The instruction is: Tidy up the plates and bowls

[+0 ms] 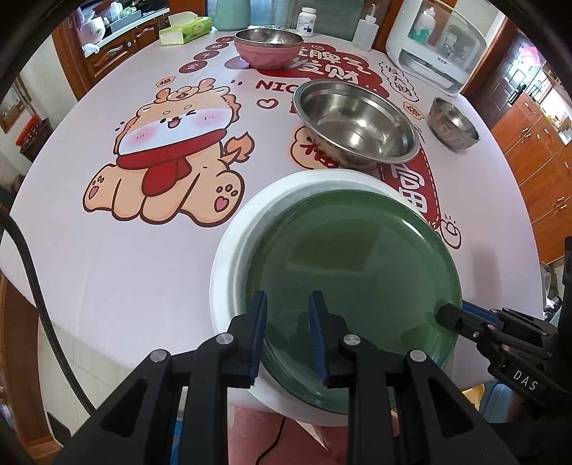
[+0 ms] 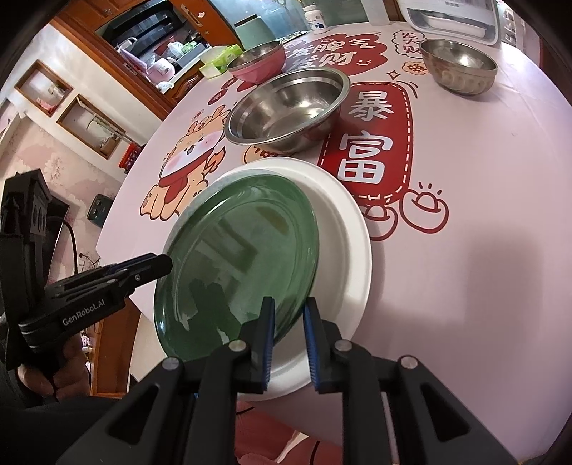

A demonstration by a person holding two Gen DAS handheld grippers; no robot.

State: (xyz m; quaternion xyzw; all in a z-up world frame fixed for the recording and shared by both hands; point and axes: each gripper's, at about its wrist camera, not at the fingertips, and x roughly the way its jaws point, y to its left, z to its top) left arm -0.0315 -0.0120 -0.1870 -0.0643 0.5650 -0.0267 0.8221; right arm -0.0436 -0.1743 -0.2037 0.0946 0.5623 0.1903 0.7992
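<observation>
A green plate (image 1: 350, 268) (image 2: 243, 250) lies on a larger white plate (image 1: 228, 257) (image 2: 350, 229) at the table's near edge, off-centre on it. My left gripper (image 1: 287, 314) (image 2: 166, 263) straddles the green plate's rim on one side. My right gripper (image 2: 289, 318) (image 1: 441, 311) straddles the rim on the opposite side. Both stand narrowly open, and white shows between the rim and one right pad. Behind the plates sit a large steel bowl (image 1: 357, 125) (image 2: 286, 103), a pink bowl (image 1: 268, 46) (image 2: 257, 60) and a small steel bowl (image 1: 454, 123) (image 2: 457, 64).
The round table (image 1: 125, 268) has a cartoon-printed cloth. At its far side stand a tissue box (image 1: 184, 30), a pill bottle (image 1: 307, 21), a squeeze bottle (image 1: 366, 32) and a white appliance (image 1: 439, 46). A hand (image 2: 53, 379) holds the left gripper's handle.
</observation>
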